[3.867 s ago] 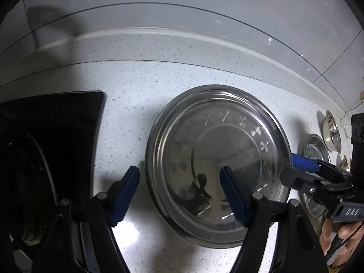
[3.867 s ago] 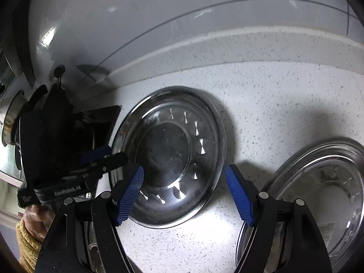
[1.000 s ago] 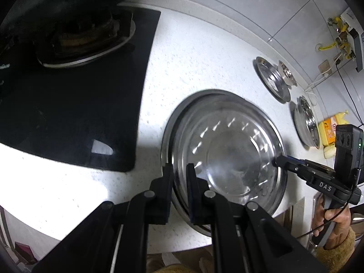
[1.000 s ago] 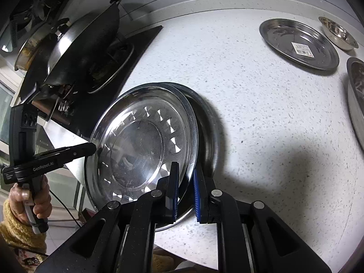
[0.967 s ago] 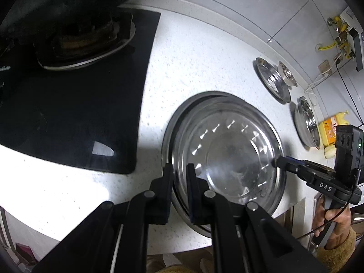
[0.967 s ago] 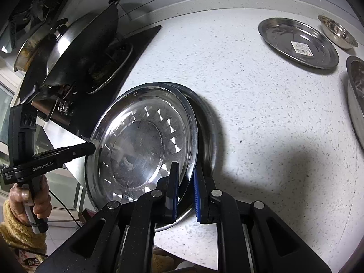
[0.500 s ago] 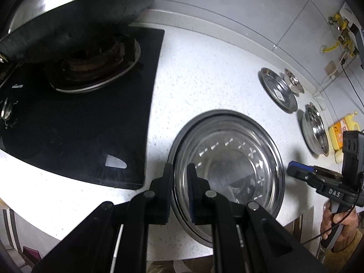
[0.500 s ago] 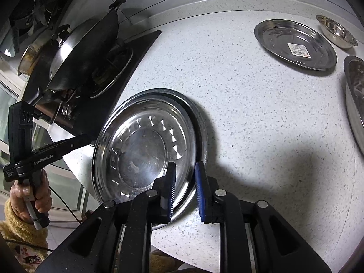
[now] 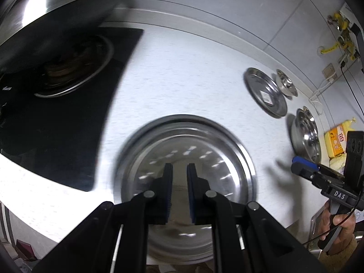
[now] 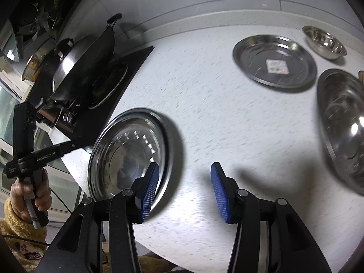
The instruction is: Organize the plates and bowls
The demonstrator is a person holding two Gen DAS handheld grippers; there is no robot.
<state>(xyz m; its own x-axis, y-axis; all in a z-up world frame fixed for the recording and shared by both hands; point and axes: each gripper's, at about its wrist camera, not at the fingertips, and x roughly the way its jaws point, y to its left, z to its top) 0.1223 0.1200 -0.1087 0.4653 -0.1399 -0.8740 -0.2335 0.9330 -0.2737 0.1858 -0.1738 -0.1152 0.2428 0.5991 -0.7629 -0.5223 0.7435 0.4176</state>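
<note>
- The left hand-held gripper [image 9: 179, 177] is hanging above the large round stainless-steel plate [image 9: 241, 159], its blue-padded fingers drawn in to a narrow slit with nothing between them.
- That plate is sitting in a second, slightly wider steel plate; only the lower rim [image 10: 175, 136] is peeking out around the top one.
- The pair is lying flat on the white speckled counter [image 9: 182, 86], close to its front edge and just beside the black glass hob [image 9: 68, 122].
- The right hand-held gripper [image 10: 184, 188] is hovering to the right of the stack with its jaws spread wide and empty; its left pad is showing in front of the plate's rim, and I cannot tell whether it is touching.
- Farther back on the counter, a smaller round steel plate with a paper sticker [image 10: 275, 61] is lying well apart from the stack.
- A small steel bowl [image 10: 325, 43] is sitting just beyond that plate.
- A bigger, deep steel bowl [image 10: 341, 127] is resting nearer the front on the right.
- A dark wok [image 10: 86, 68] is sitting on the hob burner.
- A yellow packet [image 9: 336, 138] is lying past the deep bowl.
</note>
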